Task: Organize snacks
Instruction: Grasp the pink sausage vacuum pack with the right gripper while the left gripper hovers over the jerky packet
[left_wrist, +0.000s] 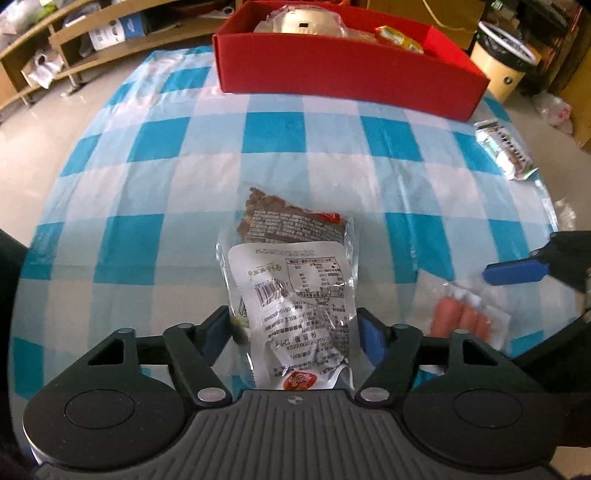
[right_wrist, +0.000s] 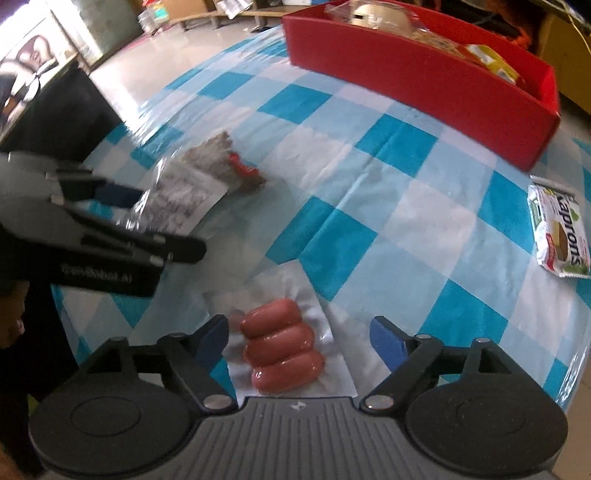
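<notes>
My left gripper (left_wrist: 295, 325) has its fingers on both sides of a clear snack bag with a white label (left_wrist: 291, 291); whether they press it I cannot tell. A brown snack pack (left_wrist: 291, 221) lies just beyond it. Both also show in the right wrist view, the bag (right_wrist: 177, 203) and the brown pack (right_wrist: 225, 162). My right gripper (right_wrist: 301, 336) is open around a sealed pack of three sausages (right_wrist: 280, 350), which also shows in the left wrist view (left_wrist: 461, 317). A red box (left_wrist: 347, 70) with several snacks stands at the table's far side.
The table carries a blue and white checked cloth (left_wrist: 184, 184). A green and white cracker pack (right_wrist: 557, 229) lies near the right edge, below the red box (right_wrist: 424, 81). Wooden shelves (left_wrist: 74, 48) and a round bin (left_wrist: 506, 66) stand on the floor beyond.
</notes>
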